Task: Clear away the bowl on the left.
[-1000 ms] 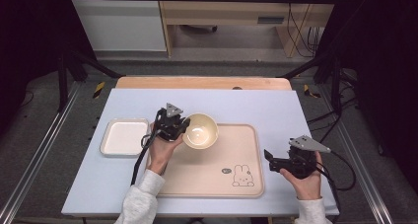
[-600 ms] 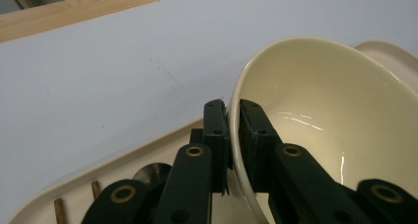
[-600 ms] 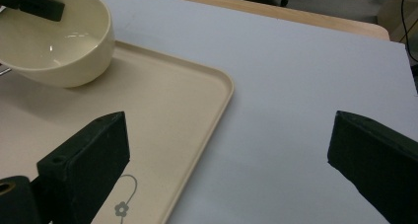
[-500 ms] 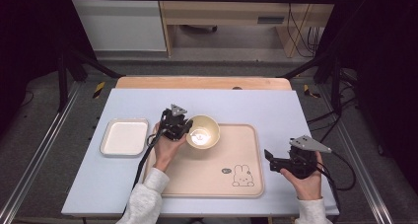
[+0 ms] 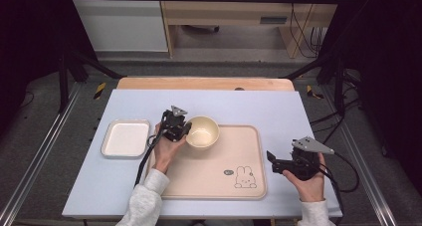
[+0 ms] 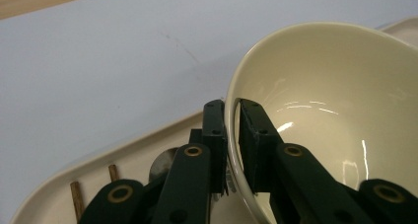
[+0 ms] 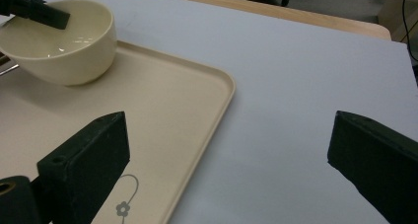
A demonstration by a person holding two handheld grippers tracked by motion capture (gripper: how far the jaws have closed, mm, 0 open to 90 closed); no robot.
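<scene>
Bowl [image 5: 202, 132] sits at the tray's [image 5: 209, 186] 11 o'clock corner, its rim pinched by the left gripper [image 5: 185, 130]; right gripper [image 5: 271, 162] hovers wide open, holding nothing.

Even overhead light falls on the desk [image 5: 259, 106]; dark surroundings; soft shadows; glare streaks inside the bowl [image 6: 335, 110]; close claw [image 7: 222, 160] parts slightly blurred; images grainy.

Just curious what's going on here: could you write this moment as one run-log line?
left claw: shut on bowl rim | bowl: tilted, over tray corner | right claw: open, nothing between its jaws, beside tray
</scene>
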